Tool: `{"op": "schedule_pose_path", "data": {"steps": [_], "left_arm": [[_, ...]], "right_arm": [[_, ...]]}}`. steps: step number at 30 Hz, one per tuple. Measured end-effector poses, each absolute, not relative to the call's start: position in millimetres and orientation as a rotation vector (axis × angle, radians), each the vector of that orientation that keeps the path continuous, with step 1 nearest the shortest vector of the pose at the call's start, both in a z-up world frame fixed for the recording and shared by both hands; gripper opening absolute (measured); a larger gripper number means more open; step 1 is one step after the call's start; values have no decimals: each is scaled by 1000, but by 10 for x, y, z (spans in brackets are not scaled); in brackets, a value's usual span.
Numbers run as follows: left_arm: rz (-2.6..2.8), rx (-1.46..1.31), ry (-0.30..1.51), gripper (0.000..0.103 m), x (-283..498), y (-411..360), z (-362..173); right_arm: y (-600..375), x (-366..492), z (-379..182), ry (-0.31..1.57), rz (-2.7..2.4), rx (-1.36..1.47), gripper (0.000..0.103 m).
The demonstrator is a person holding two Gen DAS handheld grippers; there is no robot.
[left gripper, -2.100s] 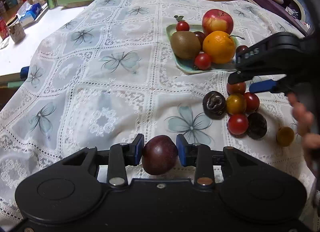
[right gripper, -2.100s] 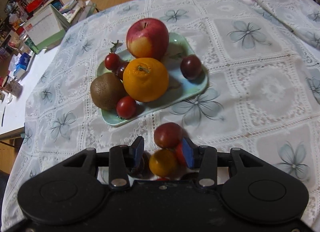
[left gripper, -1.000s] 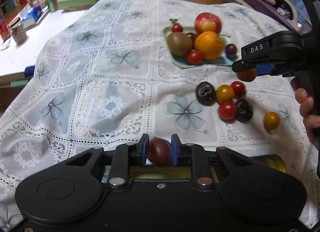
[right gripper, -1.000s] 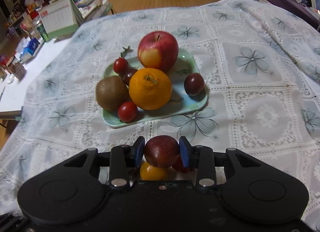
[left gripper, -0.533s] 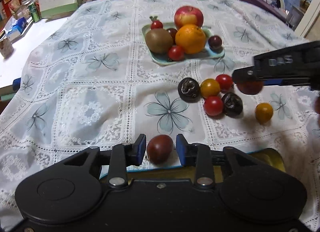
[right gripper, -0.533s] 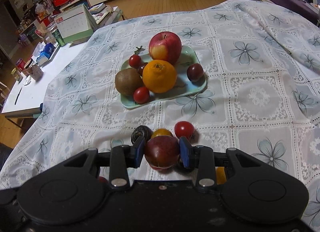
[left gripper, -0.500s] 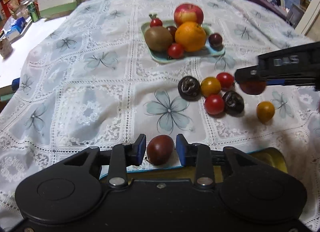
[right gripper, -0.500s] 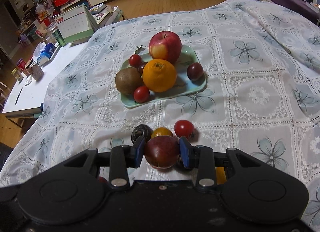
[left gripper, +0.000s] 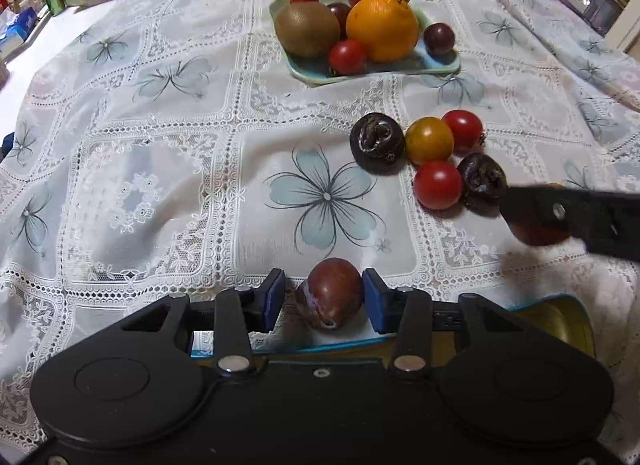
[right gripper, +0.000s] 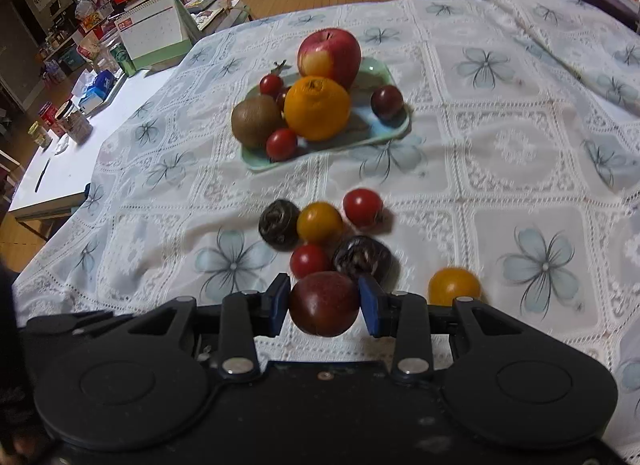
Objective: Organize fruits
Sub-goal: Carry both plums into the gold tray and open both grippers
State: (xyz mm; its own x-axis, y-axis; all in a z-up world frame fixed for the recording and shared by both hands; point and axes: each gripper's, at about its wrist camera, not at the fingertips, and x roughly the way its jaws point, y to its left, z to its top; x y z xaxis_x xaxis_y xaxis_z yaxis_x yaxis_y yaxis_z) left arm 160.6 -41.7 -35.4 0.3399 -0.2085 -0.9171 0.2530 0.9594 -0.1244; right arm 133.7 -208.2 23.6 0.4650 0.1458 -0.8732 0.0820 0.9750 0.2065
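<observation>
My left gripper (left gripper: pixel 323 301) is open, its blue pads apart on either side of a dark red plum (left gripper: pixel 331 292) that rests at the near edge of a gold tin with a blue rim (left gripper: pixel 560 317). My right gripper (right gripper: pixel 323 305) is shut on another dark red plum (right gripper: pixel 324 303), held above the tablecloth; it shows in the left wrist view (left gripper: pixel 538 231) at the right. Loose cherry tomatoes (left gripper: pixel 438 184) and dark wrinkled fruits (left gripper: pixel 377 143) lie in a cluster mid-table.
A pale green plate (left gripper: pixel 436 65) at the back holds an apple (right gripper: pixel 329 55), an orange (right gripper: pixel 318 107), a kiwi (right gripper: pixel 256 121), tomatoes and a plum. A yellow tomato (right gripper: pixel 454 285) lies alone. A white side table (right gripper: pixel 80 145) with clutter and a calendar (right gripper: pixel 152 35) stands far left.
My left gripper opened and its plum now rests at the tin's edge. My right gripper lifted a plum from the cluster and drew it back toward the near side.
</observation>
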Motion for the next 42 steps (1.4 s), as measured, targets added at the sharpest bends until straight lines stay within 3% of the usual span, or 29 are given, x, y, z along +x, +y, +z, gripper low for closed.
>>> {"op": "schedule_pose_path", "data": {"steps": [2,19,33,42], "left_arm": [[-296,29,1178,42,1612,-415,-348],[-327,45,1105,42,969,-271,261],[-311,1,1150,42,404,-196,7],[-264,16,1133,43,408,-166,4]], "right_arm": [[-2076,1299,223,1093,42,235,38],[-2053,657,508,1110,68,243,38],[-2059,96,88,1332,50,257,38],[-2073,83,79,1326,15,257,38]]}}
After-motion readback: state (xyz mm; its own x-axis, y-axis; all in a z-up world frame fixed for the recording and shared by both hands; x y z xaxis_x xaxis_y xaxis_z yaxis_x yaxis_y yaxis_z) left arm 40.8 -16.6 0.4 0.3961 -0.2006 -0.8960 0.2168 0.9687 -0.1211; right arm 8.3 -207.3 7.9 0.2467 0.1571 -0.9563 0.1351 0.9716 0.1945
